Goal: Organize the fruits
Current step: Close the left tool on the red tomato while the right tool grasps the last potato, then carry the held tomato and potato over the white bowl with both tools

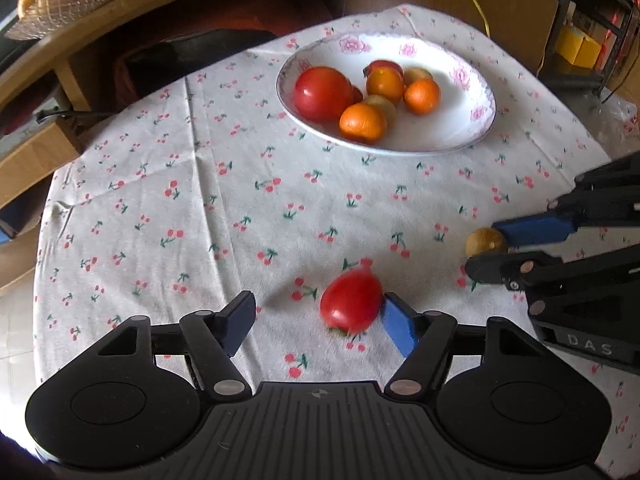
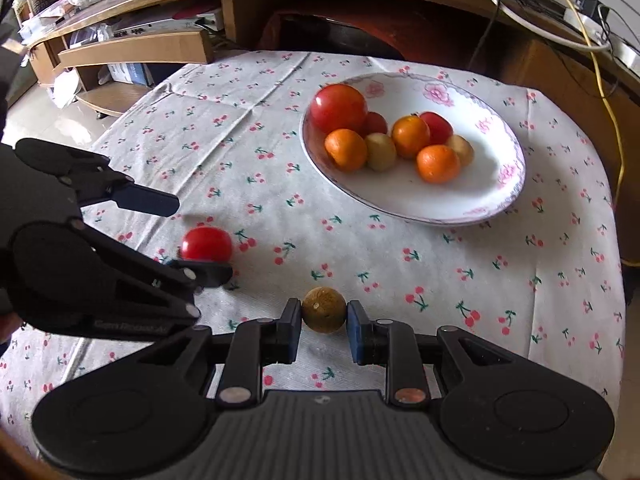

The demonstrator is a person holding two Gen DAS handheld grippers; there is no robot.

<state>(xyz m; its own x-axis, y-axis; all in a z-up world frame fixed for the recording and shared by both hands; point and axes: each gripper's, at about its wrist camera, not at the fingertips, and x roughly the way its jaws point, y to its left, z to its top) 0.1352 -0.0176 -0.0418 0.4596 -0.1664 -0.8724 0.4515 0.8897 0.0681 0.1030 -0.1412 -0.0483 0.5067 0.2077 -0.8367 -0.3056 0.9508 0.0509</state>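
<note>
A table under a cherry-print cloth [image 1: 224, 208] fills both views, with wooden shelves [image 2: 132, 50] behind it. Toward the far side sits a white flowered plate [image 2: 472, 196] already holding a big tomato [image 2: 338, 107], oranges [image 2: 346, 149] and small brownish fruits. The left gripper [image 1: 318, 322] is spread wide, its right finger touching a small red tomato [image 1: 351, 306] lying on the cloth. The right gripper [image 2: 324, 320] is clamped on a small brown fruit [image 2: 324, 309] near the table's front edge. Both lie well apart from the plate.
</note>
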